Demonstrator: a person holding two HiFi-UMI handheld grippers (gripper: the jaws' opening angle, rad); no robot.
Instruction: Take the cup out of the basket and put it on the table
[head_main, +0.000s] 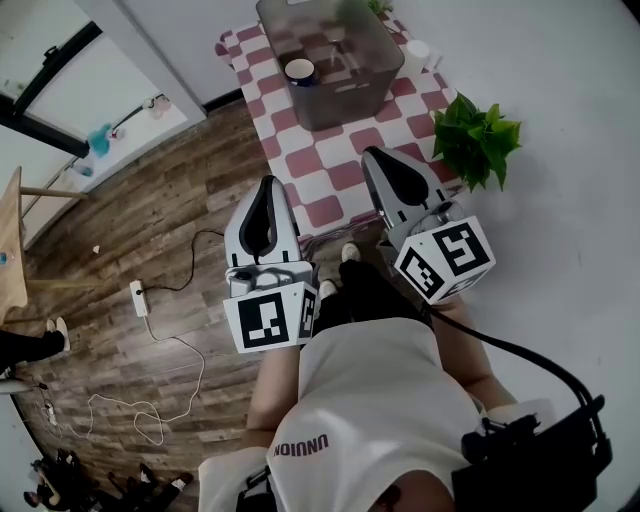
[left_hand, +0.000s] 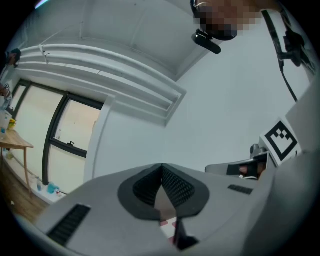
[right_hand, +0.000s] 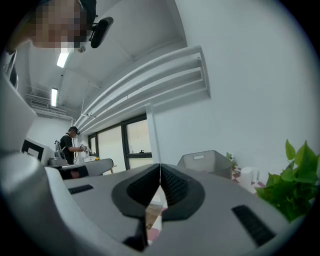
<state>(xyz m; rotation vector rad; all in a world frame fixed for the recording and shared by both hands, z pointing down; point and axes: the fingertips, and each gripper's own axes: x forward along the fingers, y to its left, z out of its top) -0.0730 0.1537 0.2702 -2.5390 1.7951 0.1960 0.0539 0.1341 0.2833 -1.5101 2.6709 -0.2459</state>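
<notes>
A grey see-through basket (head_main: 335, 50) stands on the table under a red-and-white checked cloth (head_main: 330, 170) at the top of the head view. Inside it, at its left side, sits a cup (head_main: 299, 70) with a white rim and a dark inside. My left gripper (head_main: 268, 184) and my right gripper (head_main: 379, 153) hang side by side short of the basket, over the cloth's near edge. Both are shut with nothing between the jaws. In the right gripper view the basket (right_hand: 205, 161) shows beyond the shut jaws (right_hand: 160, 168). The left gripper (left_hand: 161, 168) points at a bare wall.
A green potted plant (head_main: 478, 135) stands right of the cloth, near my right gripper. A small white container (head_main: 417, 50) sits beside the basket's right side. A power strip with white cable (head_main: 138, 297) lies on the wooden floor at left. A person (right_hand: 67, 145) stands far off.
</notes>
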